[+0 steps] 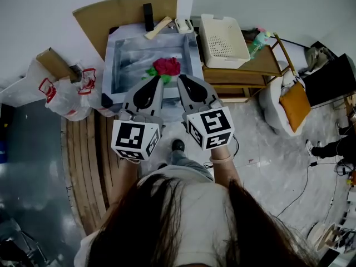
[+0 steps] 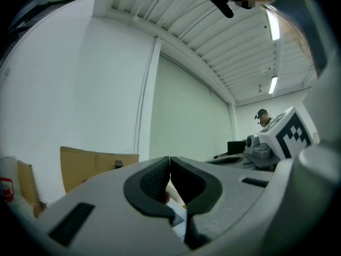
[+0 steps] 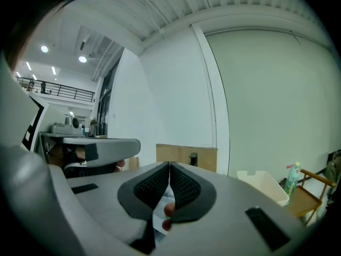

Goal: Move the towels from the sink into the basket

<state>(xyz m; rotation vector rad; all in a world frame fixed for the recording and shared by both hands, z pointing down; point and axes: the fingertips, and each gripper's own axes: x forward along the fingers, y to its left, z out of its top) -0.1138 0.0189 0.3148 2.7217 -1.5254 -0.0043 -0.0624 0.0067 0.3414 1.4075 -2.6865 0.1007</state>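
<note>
A red towel [image 1: 167, 66] lies bunched in the metal sink [image 1: 114, 54], with a green towel [image 1: 152, 71] beside it at its left. The white basket [image 1: 223, 40] stands on a wooden shelf to the right of the sink. My left gripper [image 1: 158, 81] and right gripper [image 1: 181, 78] are side by side just short of the sink's near rim, pointing level toward it. Both are shut with nothing between the pads. The left gripper [image 2: 169, 159] and right gripper [image 3: 169, 164] each show their tips touching in their own views. The basket [image 3: 264, 183] appears low at the right.
Cardboard [image 1: 119, 13] leans against the wall behind the sink. Plastic bags [image 1: 69, 96] sit to its left. A wooden shelf [image 1: 261, 65] carries the basket and a spray bottle [image 1: 257, 42]. An orange cushion [image 1: 295, 104] is at the right, and wooden boards [image 1: 89, 160] lie on the floor.
</note>
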